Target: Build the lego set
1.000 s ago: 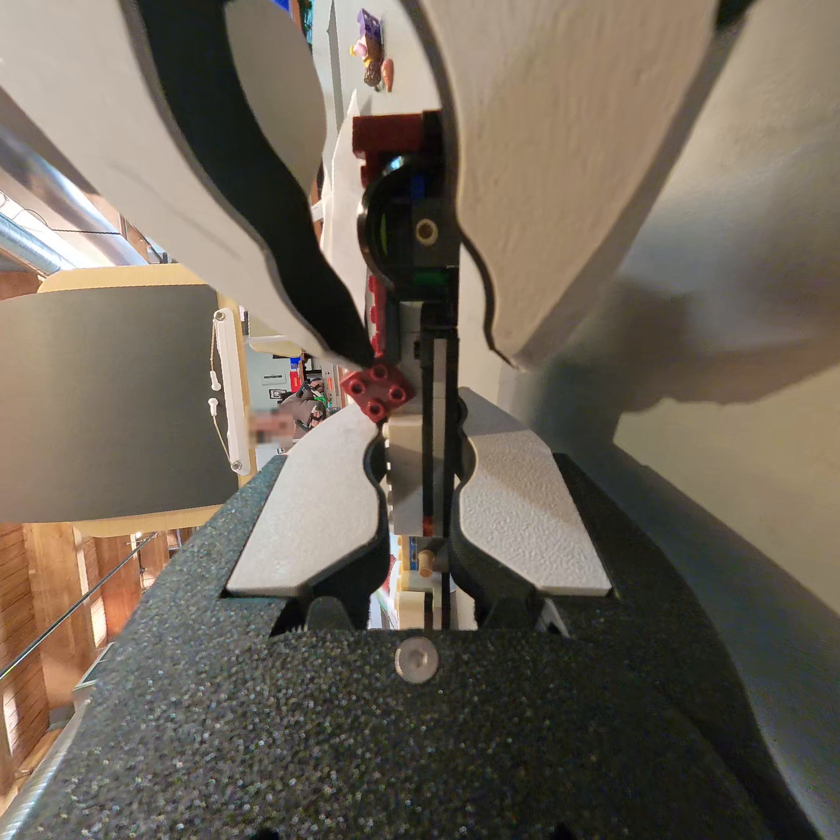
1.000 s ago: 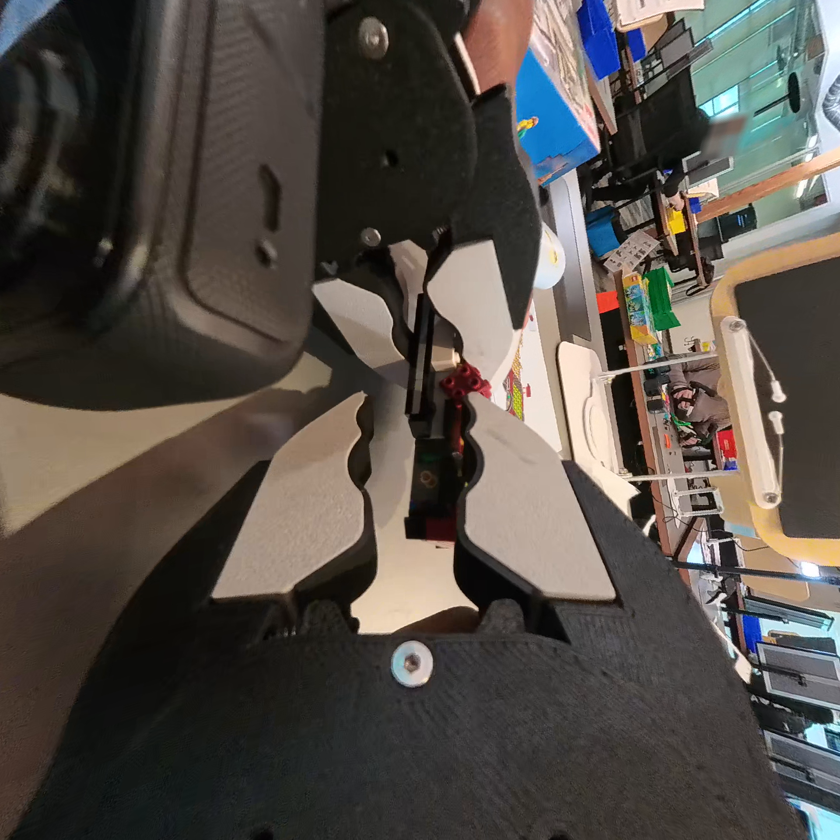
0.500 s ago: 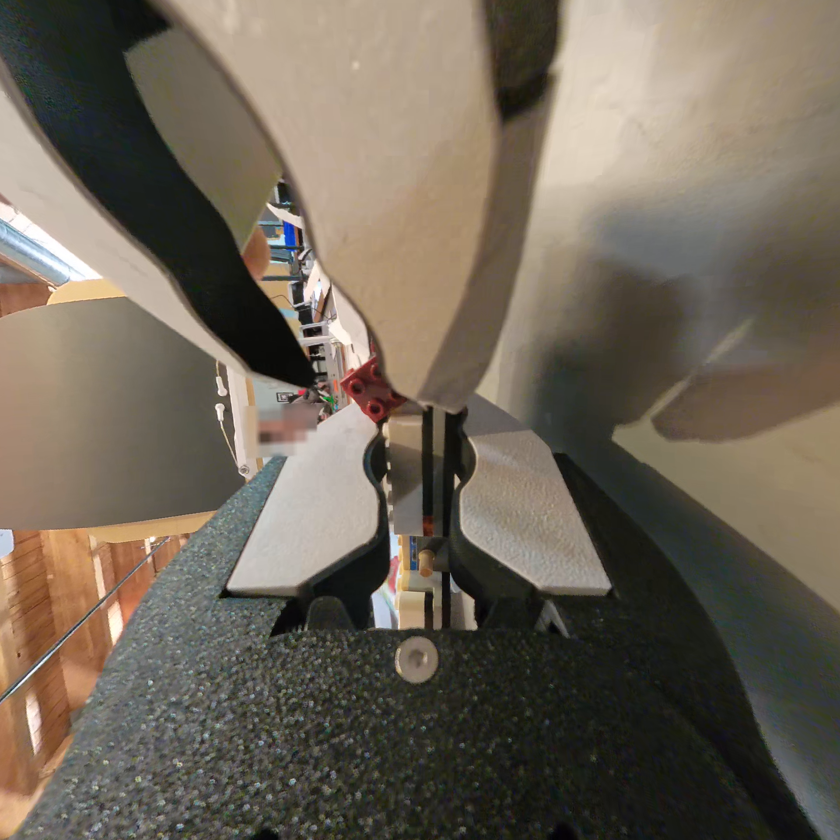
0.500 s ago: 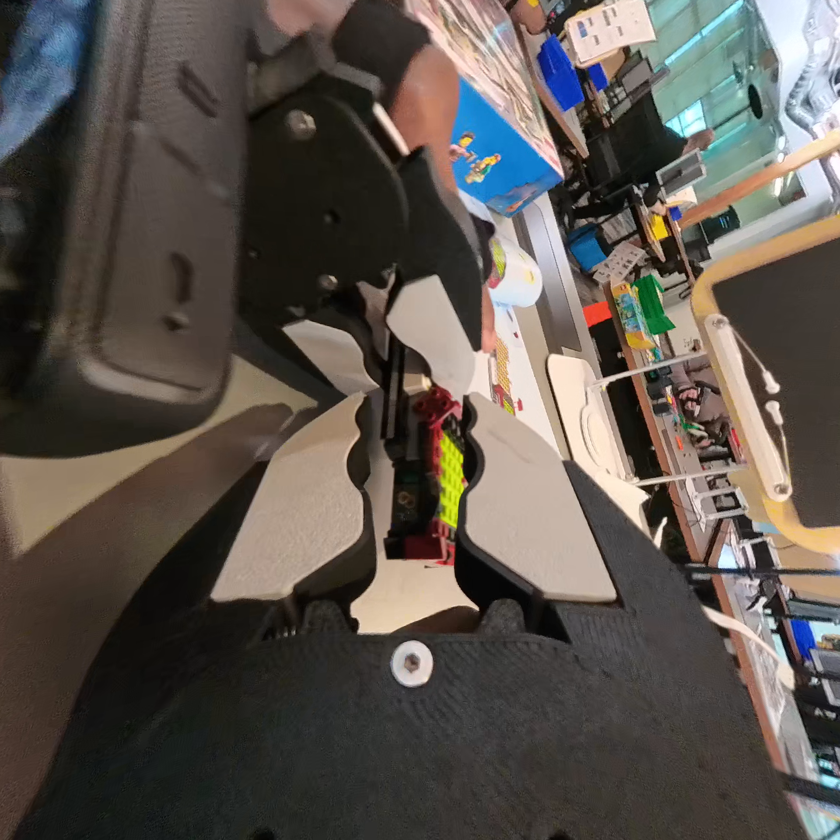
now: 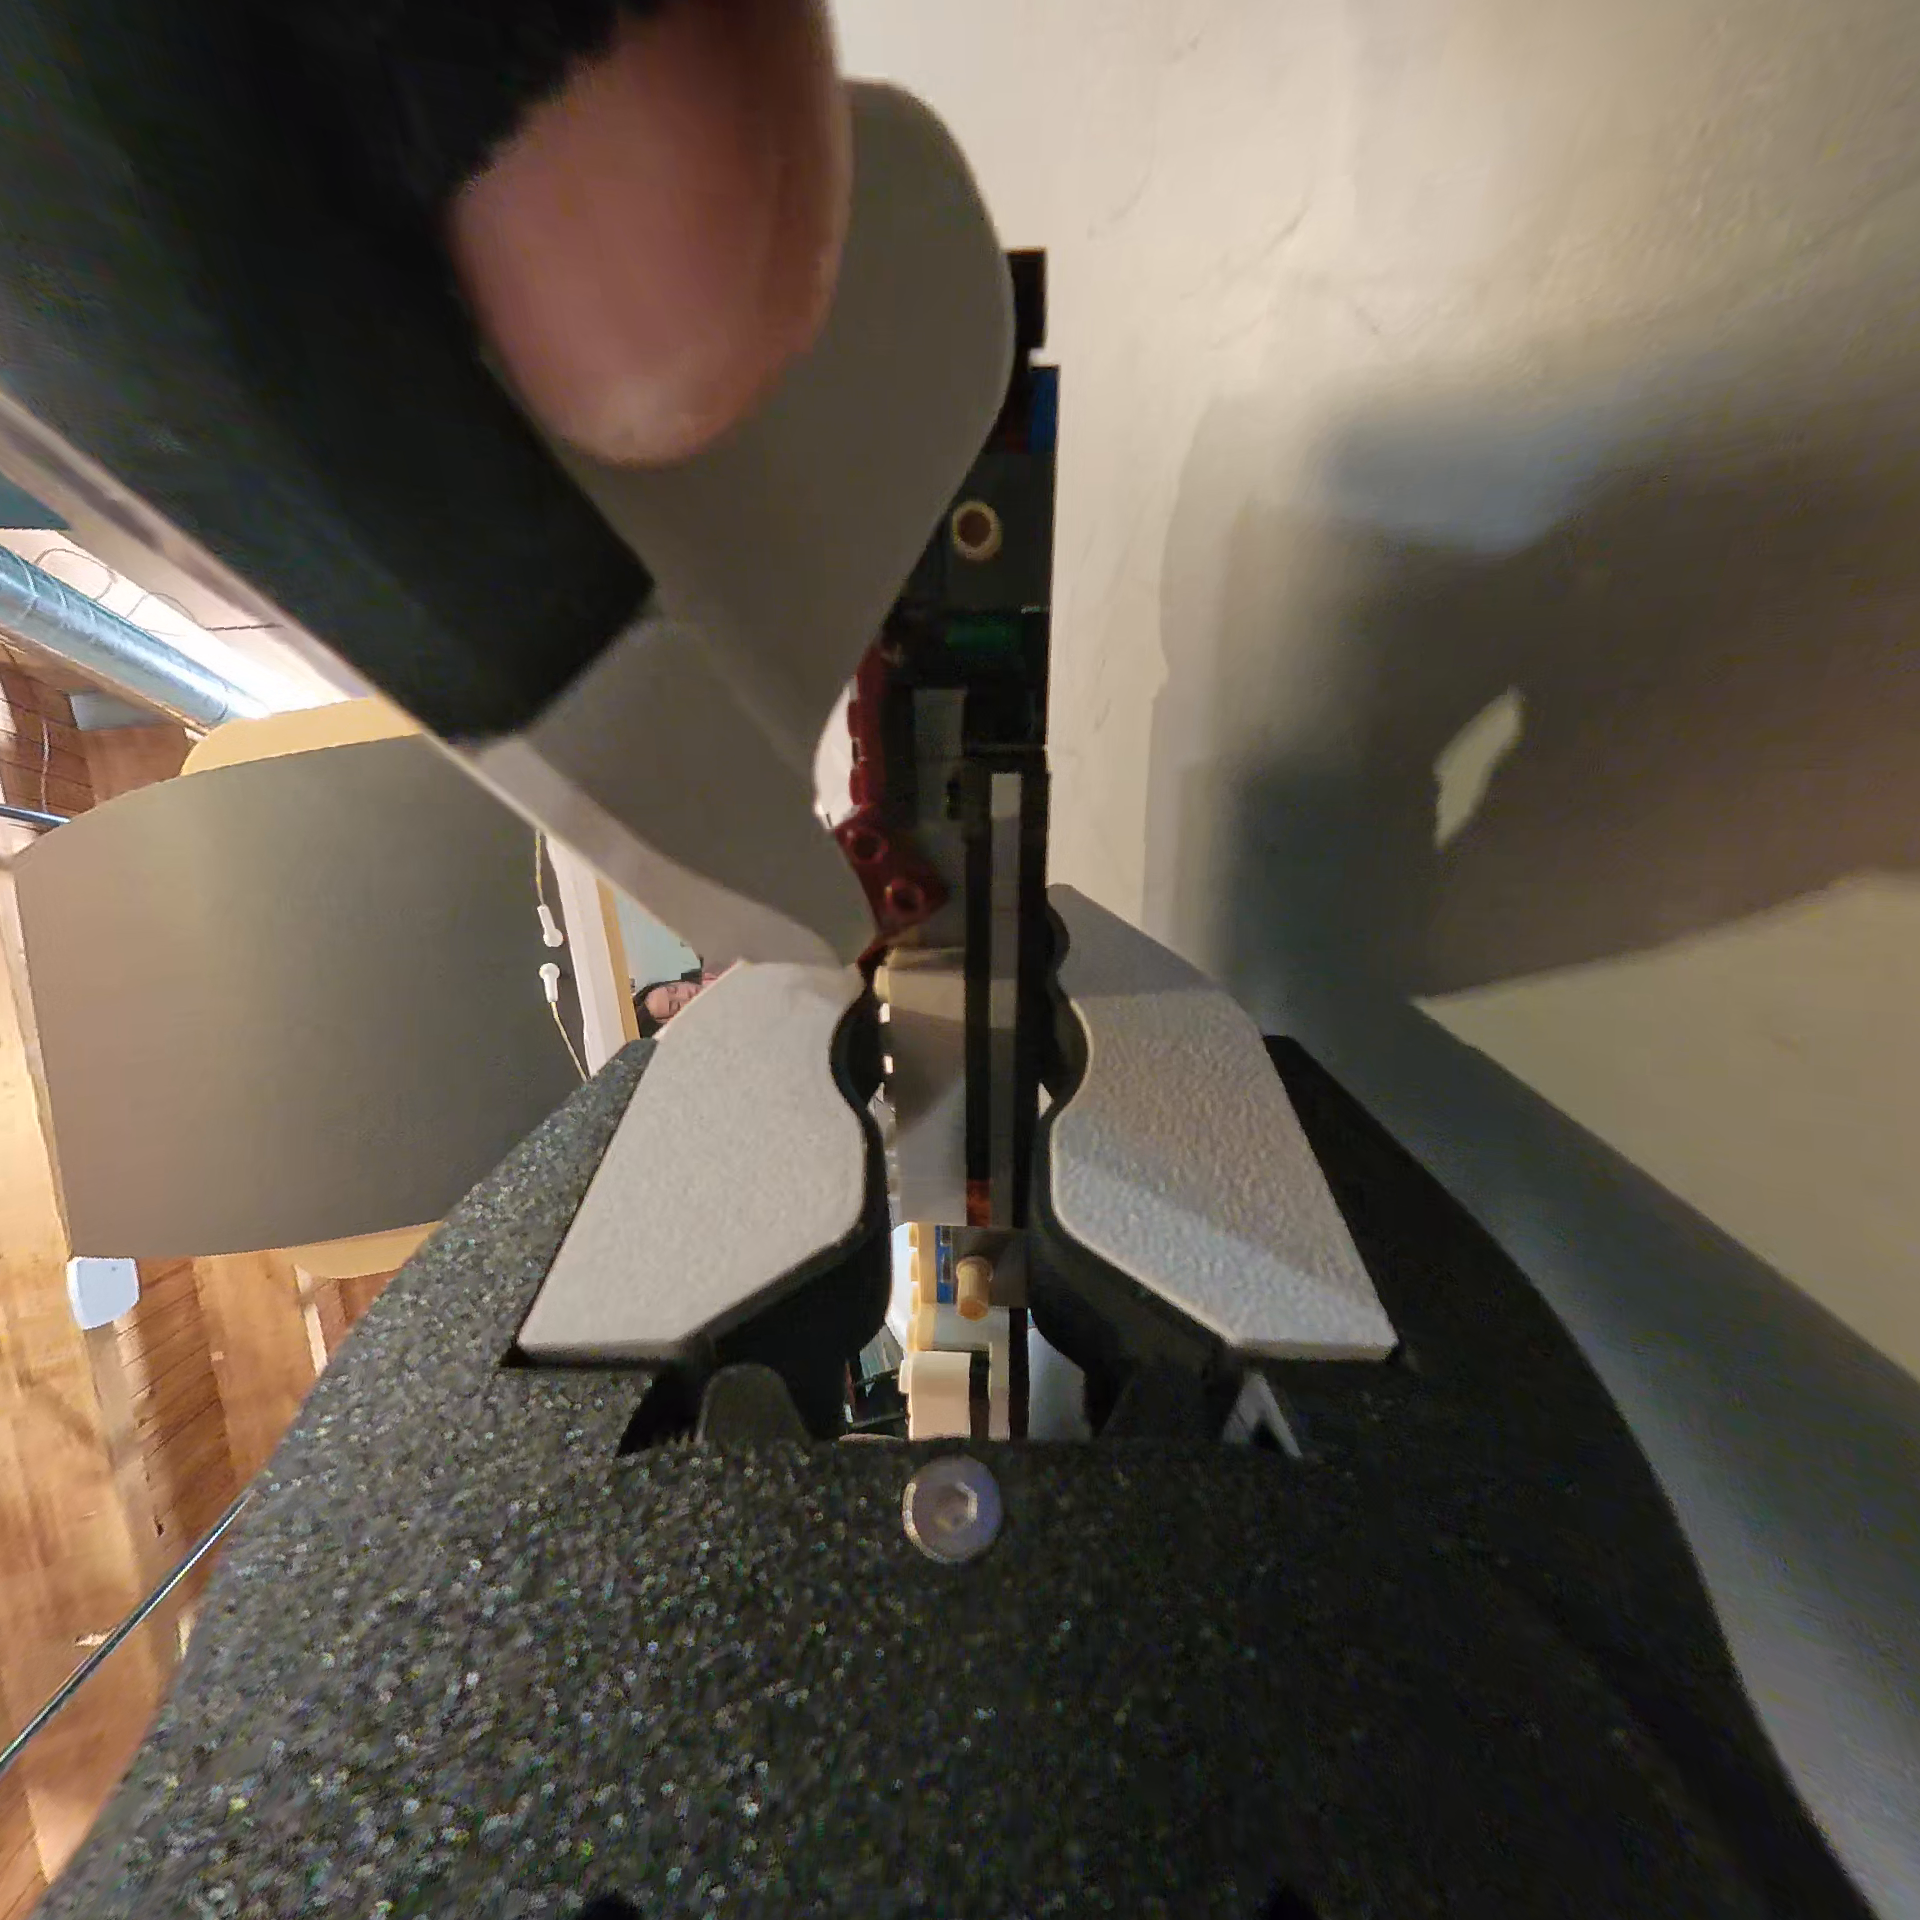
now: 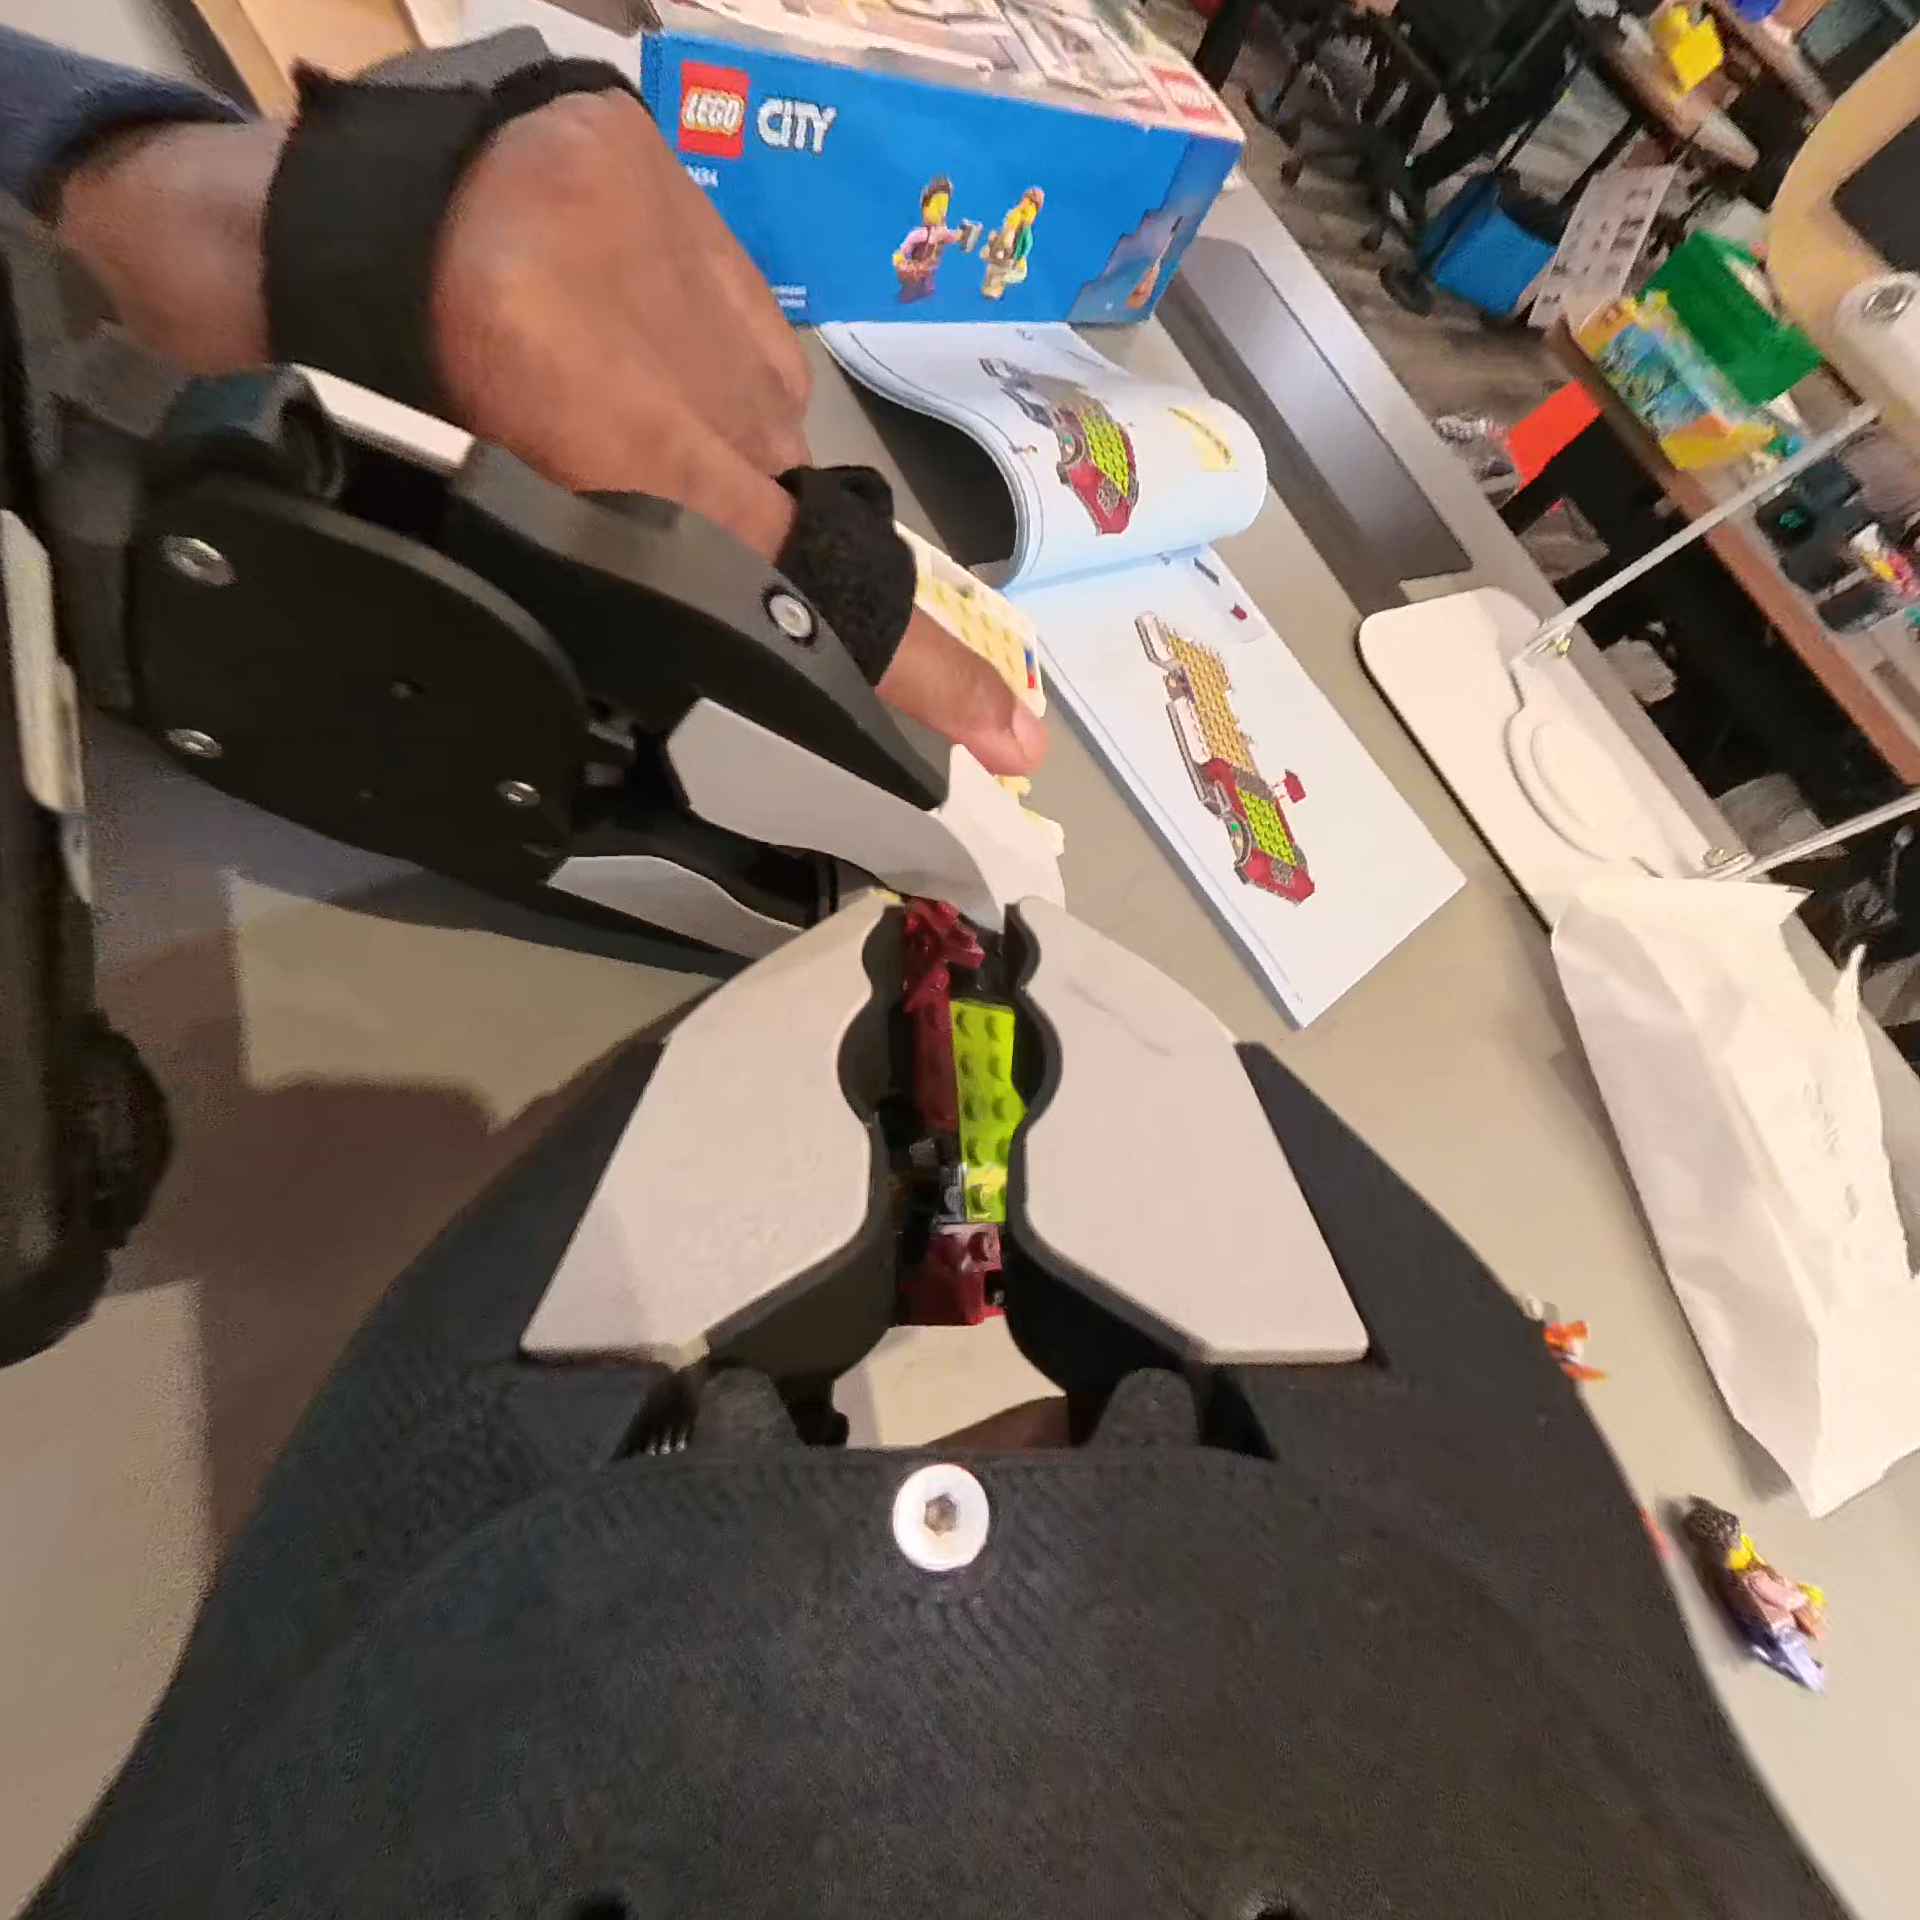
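Gripper, left (image 5: 961, 1039): we log it clamped on the pale, black-edged end of a toy-brick model (image 5: 982, 935), pads pressing both flanks. Gripper, right (image 6: 951, 1023): closed on the same model's other end, a dark red and lime-green section (image 6: 977, 1081), with the pads set against it on either side. Both grippers meet nose to nose, fingertips almost touching, the model bridging them above the desk (image 6: 1382, 1122).

Item, small dark red studded piece (image 5: 888, 868): it sits at the model's side, right where the two sets of fingertips crowd.

Items on the desk: open instruction booklet (image 6: 1195, 665) just beyond the fingertips; blue box (image 6: 935, 177) behind it; white paper bag (image 6: 1745, 1164) and white tray (image 6: 1475, 707) to the right; a small figure (image 6: 1756, 1590) near the right edge.

Step, as we judge it: a two-handed hold at the joint, so any further motion needs care, since fingertip clearance is tight. Open room lies on the bare desk to the left; the right side is cluttered.
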`<state>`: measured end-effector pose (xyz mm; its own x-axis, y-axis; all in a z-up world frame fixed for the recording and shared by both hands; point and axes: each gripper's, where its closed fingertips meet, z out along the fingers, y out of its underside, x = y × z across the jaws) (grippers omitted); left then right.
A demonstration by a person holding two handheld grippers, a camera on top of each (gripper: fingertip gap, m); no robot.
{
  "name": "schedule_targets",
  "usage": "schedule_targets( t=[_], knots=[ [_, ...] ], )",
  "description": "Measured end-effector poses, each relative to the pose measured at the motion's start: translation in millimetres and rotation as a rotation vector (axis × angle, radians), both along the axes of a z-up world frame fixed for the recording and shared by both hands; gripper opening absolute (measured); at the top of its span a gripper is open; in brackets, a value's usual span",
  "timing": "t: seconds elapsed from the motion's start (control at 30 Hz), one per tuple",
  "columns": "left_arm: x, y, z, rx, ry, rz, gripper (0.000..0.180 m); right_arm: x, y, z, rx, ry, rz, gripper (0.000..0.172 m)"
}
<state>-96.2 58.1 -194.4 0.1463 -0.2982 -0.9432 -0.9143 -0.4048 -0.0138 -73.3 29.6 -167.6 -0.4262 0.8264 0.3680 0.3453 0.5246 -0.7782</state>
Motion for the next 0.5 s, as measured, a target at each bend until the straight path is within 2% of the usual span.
schedule_targets(
  t=[0.27, 0.3, 0.5],
  knots=[
    [-2.1, -0.8, -2.2, -0.007, -0.008, 0.008, 0.025, 0.1, -0.7, -1.1, -0.057, -0.025, -0.039, 0.006],
    [-2.9, -0.9, -1.7, -0.004, -0.011, 0.012, 0.025, -0.3, -1.7, -0.2, -0.084, -0.024, -0.045, 0.000],
    [-4.0, -1.6, -2.7, -0.004, -0.020, 0.016, 0.025, -3.0, -2.4, -1.5, -0.125, -0.020, -0.082, 0.000]
  ],
)
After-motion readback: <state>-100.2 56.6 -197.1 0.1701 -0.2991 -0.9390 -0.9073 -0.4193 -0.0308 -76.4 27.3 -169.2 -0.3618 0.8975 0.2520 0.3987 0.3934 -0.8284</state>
